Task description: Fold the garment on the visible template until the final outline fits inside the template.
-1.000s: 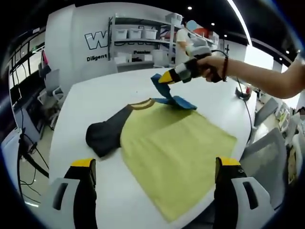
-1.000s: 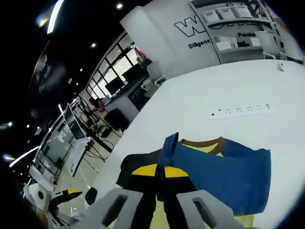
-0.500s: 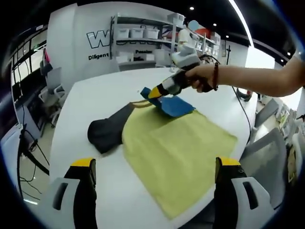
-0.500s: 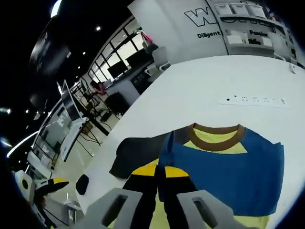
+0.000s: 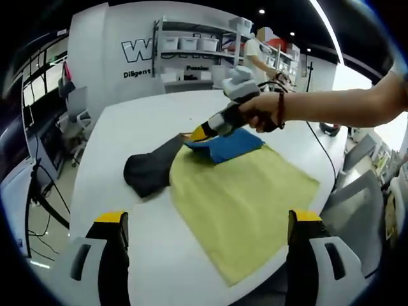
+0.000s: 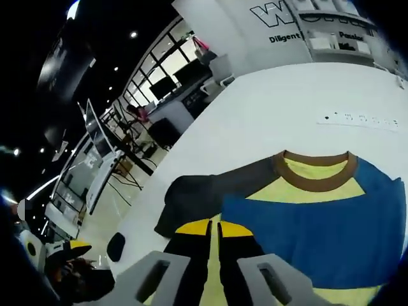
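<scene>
Rising from the bottom of the left gripper view, the left gripper (image 5: 205, 255) has its two yellow-tipped black jaws spread wide apart, holding nothing, above the near edge of the white table (image 5: 121, 166). Between and beyond those jaws lies the yellow-green T-shirt with a brown collar, one dark grey sleeve and one blue sleeve (image 5: 239, 194), spread flat, its near corner reaching close to the table's near edge. The dark grey sleeve (image 5: 148, 171) sticks out to the left, with bare tabletop all around it. Further on, the blue sleeve (image 5: 223, 145) lies folded over onto the shirt's chest, and the right gripper (image 5: 199, 132), gripped by a person's hand (image 5: 261, 113), presses down at the sleeve's left edge near the collar.

In the right gripper view, the right gripper (image 6: 215, 227) has its jaws pinched together, a thin strip of yellow fabric showing between the tips; whether they actually grip the cloth I cannot tell. The brown collar (image 6: 315, 175) lies beyond, then open white tabletop.

On the far white wall (image 5: 111, 54) large letters begin "W", with "Diligent" below.
</scene>
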